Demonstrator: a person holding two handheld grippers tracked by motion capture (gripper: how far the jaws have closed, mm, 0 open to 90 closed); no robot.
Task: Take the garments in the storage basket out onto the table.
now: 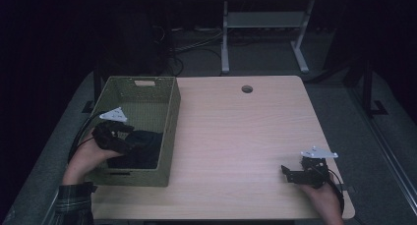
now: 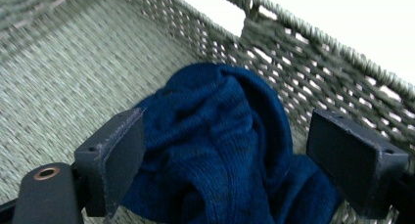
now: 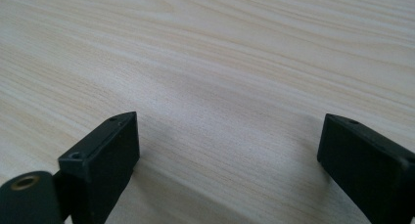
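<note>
My left gripper (image 2: 225, 150) has its fingers spread wide around the dark blue knitted cloth (image 2: 220, 136) in the green woven basket (image 1: 167, 112); closing now, I might snag the weave. My right gripper (image 3: 227, 150) is open and empty above the counter (image 3: 220, 62).

The room is dark, with the walls lost in black; the light wood table (image 1: 236, 131) has a round hole (image 1: 247, 89) near its far edge; the floor (image 1: 378, 151) is grey carpet; behind stands a white desk frame (image 1: 265, 33); black cables (image 1: 196, 45) lie on the floor beside it.
</note>
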